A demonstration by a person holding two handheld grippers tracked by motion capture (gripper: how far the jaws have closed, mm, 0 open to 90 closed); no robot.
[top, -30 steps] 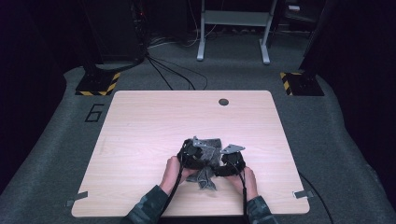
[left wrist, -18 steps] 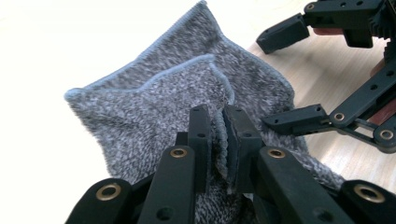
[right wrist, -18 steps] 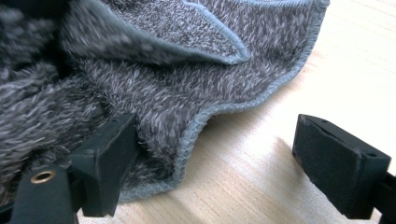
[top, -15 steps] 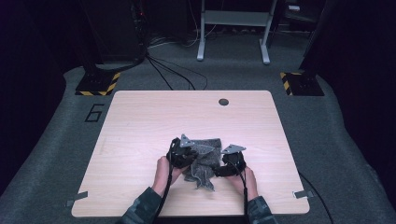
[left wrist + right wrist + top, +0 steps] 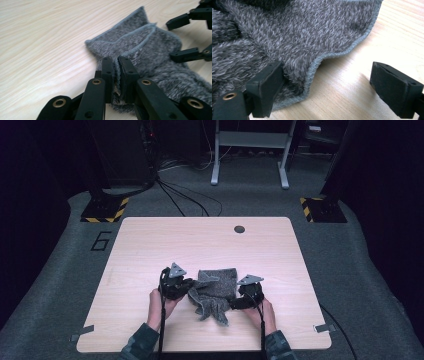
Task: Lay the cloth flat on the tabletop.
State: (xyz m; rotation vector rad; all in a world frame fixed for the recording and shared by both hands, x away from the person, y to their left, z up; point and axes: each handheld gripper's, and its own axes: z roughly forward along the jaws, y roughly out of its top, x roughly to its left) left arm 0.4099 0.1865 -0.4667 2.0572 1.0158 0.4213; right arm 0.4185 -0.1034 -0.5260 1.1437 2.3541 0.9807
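Since the earlier high-view frames, my left tongs (image 5: 189,289) have slid outward toward the left side of the light wooden surface (image 5: 150,245), dragging one edge of the fluffy grey cloth with stitched hems (image 5: 216,291) along, so the bundle that sat bunched between my hands now lies more drawn out. That cloth sits in the near middle of the surface, between both hands, rumpled, with a tail hanging toward my edge. My left tongs have just been closing and are now pressed together on a fold of the cloth (image 5: 140,50); in the left gripper view the fabric is pinched flat between the two black pads (image 5: 108,75). My right tongs (image 5: 239,301) have just been opening and stand spread: in the right gripper view one pad (image 5: 268,86) lies against the hem of the cloth (image 5: 312,37) while the other sits well apart over bare wood, so nothing is gripped there. I judge this as a regrip in the middle of spreading or folding the cloth: the left side is anchored, and the right needs to find a fresh corner before I can pull it flat.
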